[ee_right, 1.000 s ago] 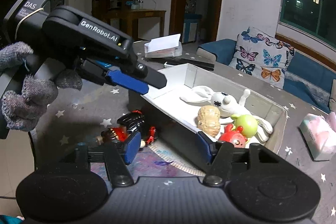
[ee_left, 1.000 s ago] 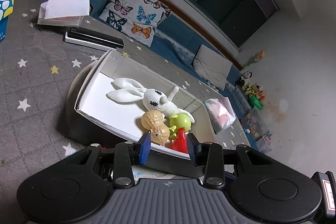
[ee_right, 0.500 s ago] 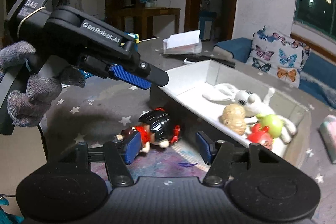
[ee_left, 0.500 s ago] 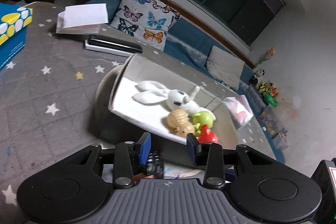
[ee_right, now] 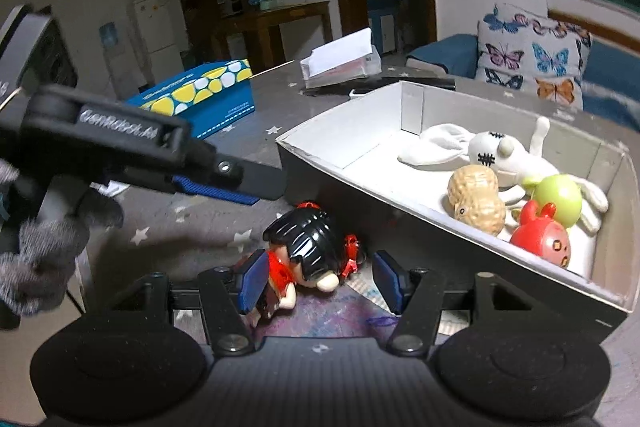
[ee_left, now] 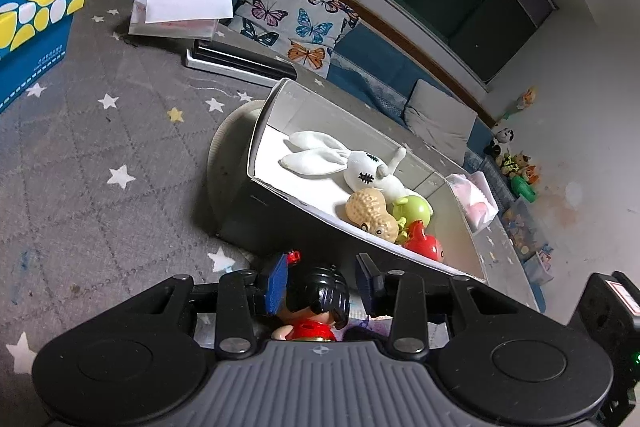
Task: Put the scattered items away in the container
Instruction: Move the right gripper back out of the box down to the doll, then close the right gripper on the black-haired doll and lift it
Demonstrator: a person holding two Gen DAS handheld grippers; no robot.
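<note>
A doll [ee_right: 308, 247] with black hair and red clothes lies on the star-patterned grey cloth, against the near wall of the open box [ee_right: 360, 183]. My right gripper [ee_right: 320, 281] is open, a pad on each side of the doll; the right pad stands clear of it. My left gripper [ee_right: 260, 189] hovers just above the doll, coming from the left. In the left wrist view it is open [ee_left: 322, 285], with the doll's head [ee_left: 320, 295] showing between the fingers. The box [ee_left: 256, 203] holds a white plush rabbit [ee_left: 360, 171], a peanut toy [ee_left: 370, 213], a green toy [ee_left: 414, 209] and a red toy [ee_left: 424, 247].
A blue box with yellow and white spots [ee_right: 200, 95] sits at the back left. Behind the open box are a paper holder [ee_left: 180, 11] and a flat black device [ee_left: 240, 61]. A butterfly cushion [ee_left: 296, 23] and a pink pack [ee_left: 476, 195] lie beyond. A gloved hand [ee_right: 44, 239] holds the left gripper.
Both grippers have come down and closer to the doll. In the left wrist view the doll has come in between the fingers; the box's contents have not moved.
</note>
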